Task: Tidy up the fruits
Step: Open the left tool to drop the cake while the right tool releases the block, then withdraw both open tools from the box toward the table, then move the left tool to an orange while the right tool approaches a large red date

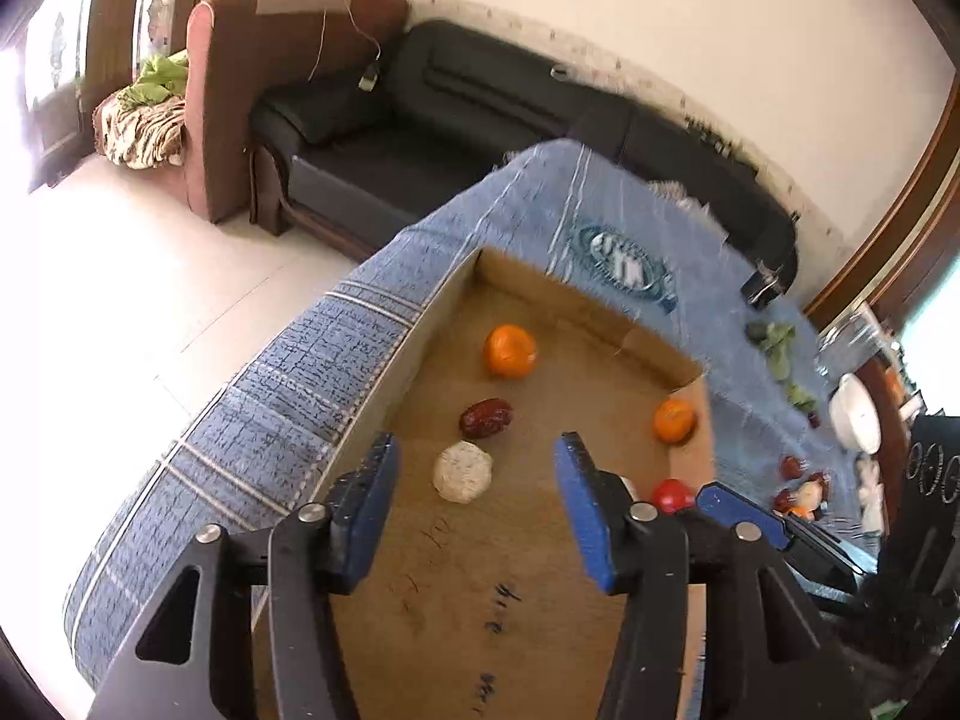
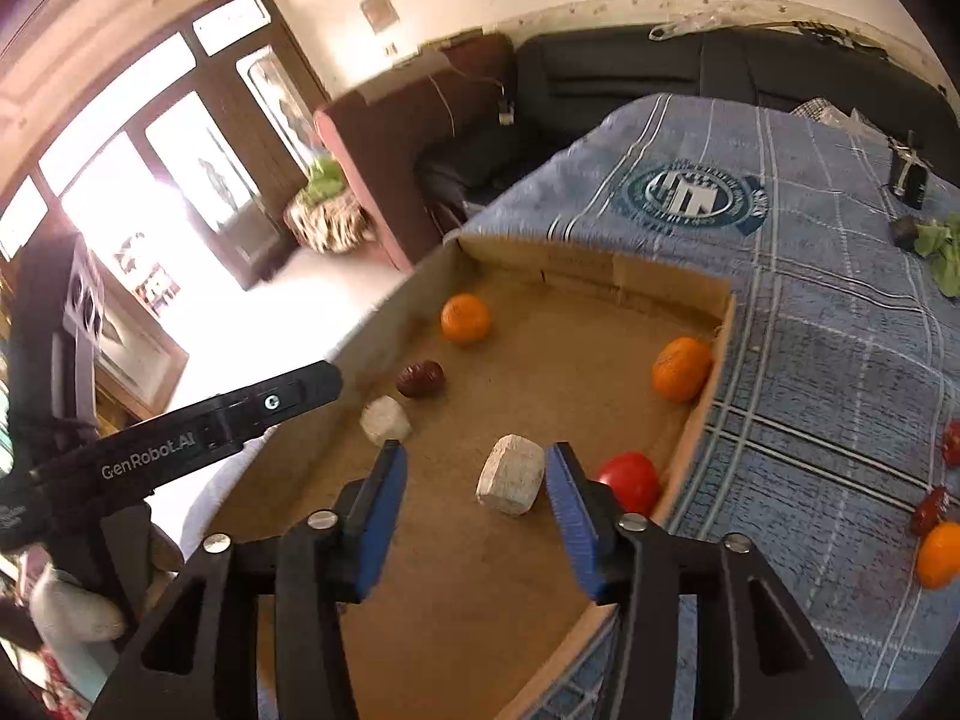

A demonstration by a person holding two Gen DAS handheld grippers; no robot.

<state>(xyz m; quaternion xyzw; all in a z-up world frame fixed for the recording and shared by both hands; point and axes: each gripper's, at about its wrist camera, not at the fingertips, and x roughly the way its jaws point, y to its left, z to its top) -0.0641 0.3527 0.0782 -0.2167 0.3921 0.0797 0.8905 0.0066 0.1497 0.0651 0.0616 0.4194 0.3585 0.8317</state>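
A shallow cardboard box (image 1: 414,336) (image 2: 600,267) sits on a blue checked cloth. In it lie two oranges (image 1: 509,351) (image 1: 674,420), a dark red date (image 1: 486,418), a red tomato (image 1: 673,495) and a pale round piece (image 1: 462,471). My left gripper (image 1: 477,450) hangs open over the box floor, and the pale piece lies below its gap, untouched. My right gripper (image 2: 475,456) is open too. A second pale piece (image 2: 511,482) rests on the box floor close to its right finger, and the tomato (image 2: 630,480) lies just beyond. The left gripper's side (image 2: 240,414) shows at the box's left wall.
Loose fruit lies on the cloth to the right of the box: an orange (image 2: 939,555) and dates (image 2: 930,510). Green leaves (image 2: 939,246) and a black object (image 2: 909,180) are farther back. A white dish (image 1: 855,420) stands at the right. A dark sofa (image 1: 480,108) is behind the table.
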